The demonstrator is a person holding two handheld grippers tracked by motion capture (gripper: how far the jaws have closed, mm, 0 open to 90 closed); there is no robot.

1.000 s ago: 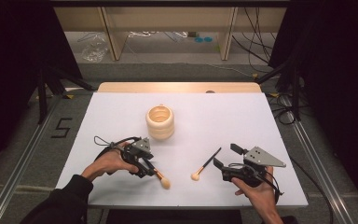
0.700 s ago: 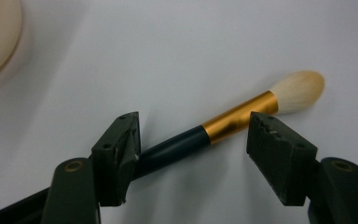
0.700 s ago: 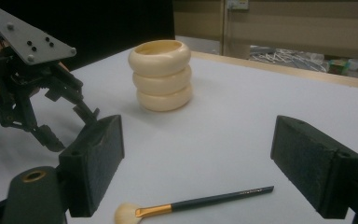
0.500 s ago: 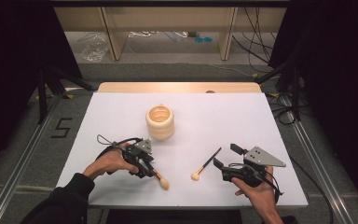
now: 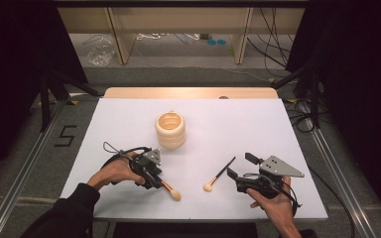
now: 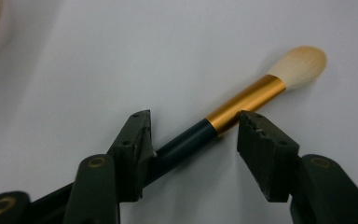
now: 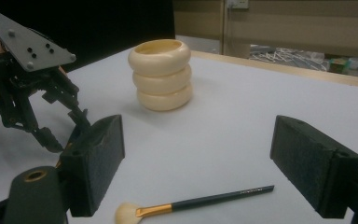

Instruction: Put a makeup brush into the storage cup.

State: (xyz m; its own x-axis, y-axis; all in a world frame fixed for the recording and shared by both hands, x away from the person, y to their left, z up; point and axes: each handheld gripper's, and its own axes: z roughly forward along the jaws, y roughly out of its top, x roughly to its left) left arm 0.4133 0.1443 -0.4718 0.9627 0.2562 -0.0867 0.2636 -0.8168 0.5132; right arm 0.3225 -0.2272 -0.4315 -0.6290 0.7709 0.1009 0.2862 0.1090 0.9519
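The left gripper (image 5: 159, 182) sits low on the table w/ a thick brush (image 6: 242, 100) lying between its jaws, which have just been closing in; in the left gripper view one jaw looks to touch the dark handle while the other stands a bit off the gold band, so not clamped yet, jaws part-way apart. The brush lies flat on the white tabletop (image 5: 228, 124), bristle head poking out past the jaw tips. The right gripper (image 5: 240, 171) rests w/ jaws wide apart and nothing held; a thin brush (image 7: 191, 204) lies flat just ahead of it and between its jaws in the right gripper view, bristles toward the left gripper's side, untouched. The ribbed cream cup (image 5: 170, 129) stands upright, well ahead of both grippers, nearer the left one, and as far as I can see there's nothing in it. My guess is the brushes go into the cup, so progress = very early: no brush lifted, neither in the cup, 1st grab about to land; left to do = squeeze, lift, carry fwd, drop in, then same for the other. Count: 2 brushes (1 thick, 1 thin), 1 cup, 2 grippers, 1 table.
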